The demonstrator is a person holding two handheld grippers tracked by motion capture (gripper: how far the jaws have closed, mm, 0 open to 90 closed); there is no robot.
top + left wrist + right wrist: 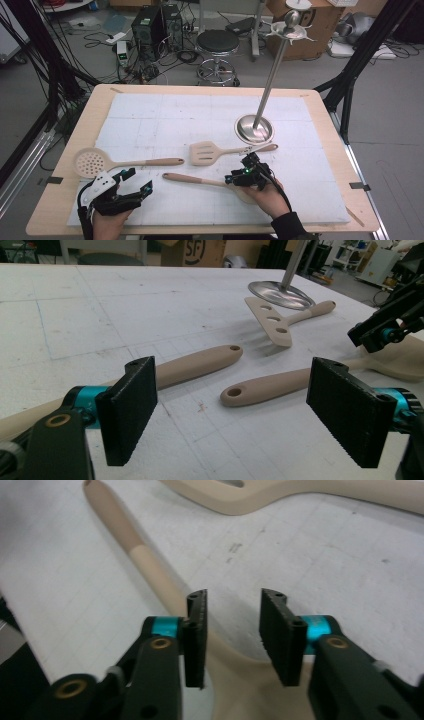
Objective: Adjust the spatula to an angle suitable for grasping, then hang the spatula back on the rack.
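The spoon (165,587) lies flat on the white sheet of the bench (150,115), directly under the right hand-held gripper (232,630): its neck, where the handle widens toward the bowl, sits in the gap between the two pads, and its brown grip runs away ahead of the hand-held gripper to a hanging hole at the far end. The jaws stand partly spread with the neck between them, not pressing on it as far as the right gripper view shows.

It looks like a light, one-piece kitchen tool, stiff along the handle, with a smooth matte skin, probably silicone over a core, that should give the ribbed pads (197,630) fair friction. A pinch across the narrow neck is a sound choice; the bowl end may sag or swing if held too far up the grip, and the low profile means the pads must come down almost to the sheet.

Beyond the spoon, farther ahead of the right hand-held gripper, lies a slotted turner (205,152), its handle reaching toward the round base of a steel utensil stand (254,128). The left hand-held gripper (232,412) hovers with jaws wide apart, empty, with the handle of a skimmer (92,162) just ahead of it.
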